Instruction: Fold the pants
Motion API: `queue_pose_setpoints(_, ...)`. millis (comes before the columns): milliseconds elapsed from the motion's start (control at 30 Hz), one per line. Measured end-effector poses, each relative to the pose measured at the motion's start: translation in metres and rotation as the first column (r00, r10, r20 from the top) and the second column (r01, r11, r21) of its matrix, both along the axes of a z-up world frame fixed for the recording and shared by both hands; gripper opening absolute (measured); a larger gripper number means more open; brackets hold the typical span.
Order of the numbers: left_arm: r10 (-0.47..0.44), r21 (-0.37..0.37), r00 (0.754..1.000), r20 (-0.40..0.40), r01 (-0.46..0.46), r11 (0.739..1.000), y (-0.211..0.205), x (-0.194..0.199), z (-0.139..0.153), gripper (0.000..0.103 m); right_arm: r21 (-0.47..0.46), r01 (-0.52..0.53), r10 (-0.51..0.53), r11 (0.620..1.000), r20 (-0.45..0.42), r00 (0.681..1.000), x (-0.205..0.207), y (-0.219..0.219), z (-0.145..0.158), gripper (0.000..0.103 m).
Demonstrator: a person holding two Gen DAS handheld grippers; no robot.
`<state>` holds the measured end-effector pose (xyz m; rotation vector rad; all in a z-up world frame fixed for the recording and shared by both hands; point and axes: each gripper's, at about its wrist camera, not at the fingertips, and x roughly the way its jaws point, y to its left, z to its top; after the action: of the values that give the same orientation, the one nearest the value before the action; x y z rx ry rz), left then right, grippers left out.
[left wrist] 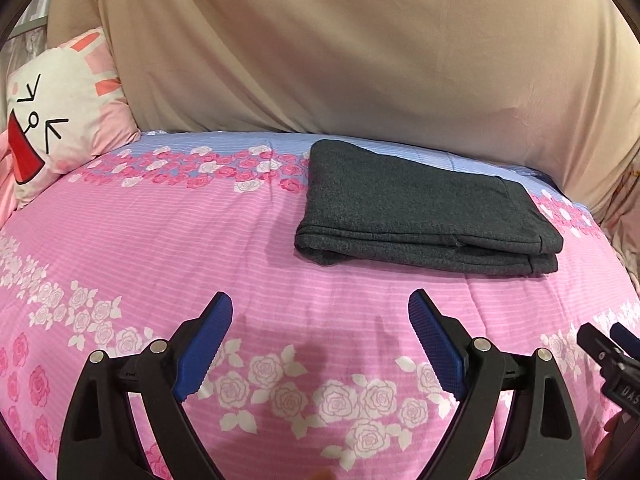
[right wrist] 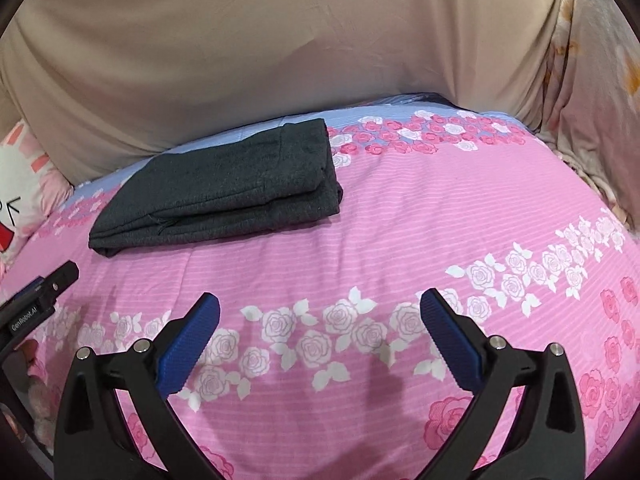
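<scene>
The dark grey pants (left wrist: pixel 420 208) lie folded into a compact layered rectangle on the pink floral bedspread (left wrist: pixel 200 240), toward its far side. They also show in the right wrist view (right wrist: pixel 232 188), at the far left. My left gripper (left wrist: pixel 320 304) is open and empty, held over the bedspread short of the pants. My right gripper (right wrist: pixel 320 306) is open and empty, to the right of the pants and nearer than them. The right gripper's tip shows at the left view's right edge (left wrist: pixel 612 344); the left gripper's tip shows at the right view's left edge (right wrist: pixel 44 292).
A beige sheet (left wrist: pixel 360 48) hangs like a wall behind the bed. A white and pink cartoon pillow (left wrist: pixel 60 112) lies at the far left. A pale floral cloth (right wrist: pixel 588 92) hangs at the far right.
</scene>
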<state>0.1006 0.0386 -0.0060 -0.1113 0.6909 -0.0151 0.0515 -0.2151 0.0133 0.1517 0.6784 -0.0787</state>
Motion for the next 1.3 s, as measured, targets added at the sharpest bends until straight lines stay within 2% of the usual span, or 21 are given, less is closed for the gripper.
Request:
queue_pose_setpoints(367,-0.033,0.055,0.999,0.0,0.033,0.998,-0.011,-0.002,0.0,0.087,-0.026,-0.015,0.016,1.0,0.032,0.999,-0.005,0.005,0.005,0.098)
queue_pose_setpoints(1300,-0.034,0.058,0.999,-0.002,0.034,0.998,-0.011,-0.001,-0.001,0.087,-0.022,-0.014,0.015,1.0,0.024,1.0,-0.003,0.004,0.004,0.098)
